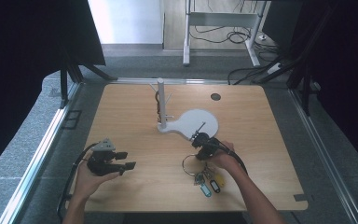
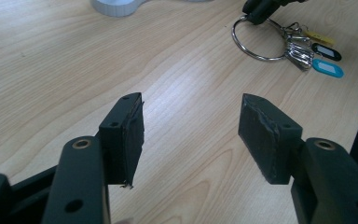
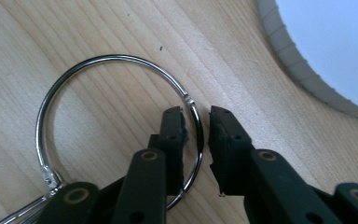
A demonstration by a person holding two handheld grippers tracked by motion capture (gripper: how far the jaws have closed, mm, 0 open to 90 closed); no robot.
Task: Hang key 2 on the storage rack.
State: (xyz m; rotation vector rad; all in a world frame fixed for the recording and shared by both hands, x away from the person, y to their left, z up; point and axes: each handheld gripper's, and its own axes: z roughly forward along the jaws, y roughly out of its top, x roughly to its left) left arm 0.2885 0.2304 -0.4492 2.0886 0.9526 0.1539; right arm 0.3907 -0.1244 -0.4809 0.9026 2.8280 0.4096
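A large metal key ring point(image 3: 98, 58) lies flat on the wooden table, with several keys and coloured tags point(image 1: 208, 181) fanned out on its near side. My right gripper point(image 3: 196, 114) points down at the ring's far edge. Its jaws straddle the wire with a narrow gap, the wire close against one pad, so it is open. In the high view this gripper point(image 1: 196, 142) is just in front of the white stand's round base point(image 1: 198, 121). My left gripper point(image 1: 128, 159) hovers at the table's front left, wide open and holding nothing. Its own view looks across at the ring point(image 2: 256, 46).
A white post with pegs point(image 1: 161, 100) rises from the base in the middle of the table, and something dark hangs on it. A round cable hole point(image 1: 215, 96) sits at the back right. Black frame legs and curtains flank the table.
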